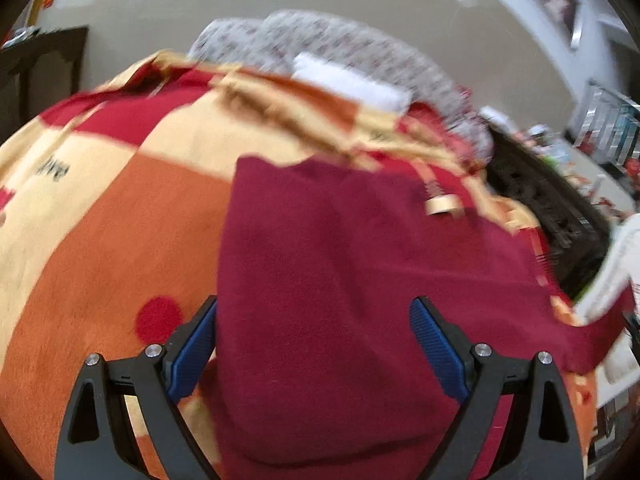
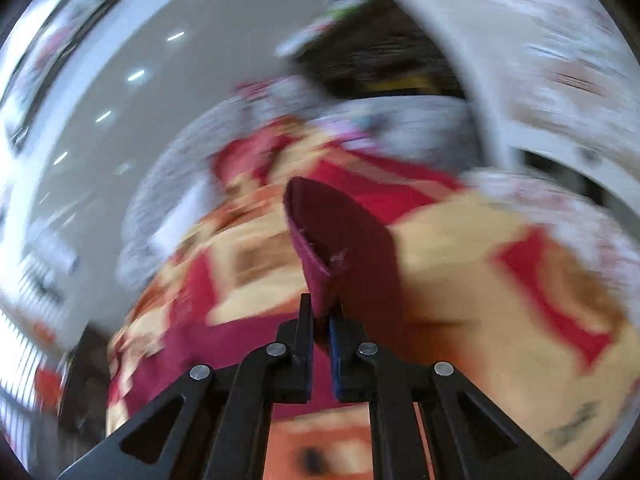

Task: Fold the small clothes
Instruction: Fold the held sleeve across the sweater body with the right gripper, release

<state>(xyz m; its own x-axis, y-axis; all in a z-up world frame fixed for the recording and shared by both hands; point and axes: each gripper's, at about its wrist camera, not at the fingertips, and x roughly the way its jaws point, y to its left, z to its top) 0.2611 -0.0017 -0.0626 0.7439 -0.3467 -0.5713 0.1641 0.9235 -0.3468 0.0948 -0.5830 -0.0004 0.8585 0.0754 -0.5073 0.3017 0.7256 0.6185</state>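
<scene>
Nearest the left camera, the left tongs (image 1: 314,354) stand wide apart, blue pads either side of the maroon garment (image 1: 340,280) but not pressing on it, so nothing's held there. The garment lies spread over the patterned blanket (image 1: 120,200) on a bed, running from right under those tongs out toward the far right, where an edge lifts off the blanket.

In the right camera, the right tongs (image 2: 320,318) are together, clamped on a hem or corner of that same maroon piece, which stands up from the pinch in a floppy peak. That view is heavily smeared, so I can't say much more about the grip.

Handling-wise: looks like a soft fleecy knit, light, zero stiffness. It'll drape and sag from wherever you pinch it, and probably cling a bit to the fuzzy blanket instead of sliding clean. Not fragile at all. I'd take it at corners or along a hem, one per side, so the fold line stays straight; grabbing mid-panel would just bunch it.

Further out there's a small tan tape roll (image 1: 442,204) sitting at the garment's far edge, then a grey floral quilt (image 1: 360,52) heaped at the far end of the bed.
</scene>
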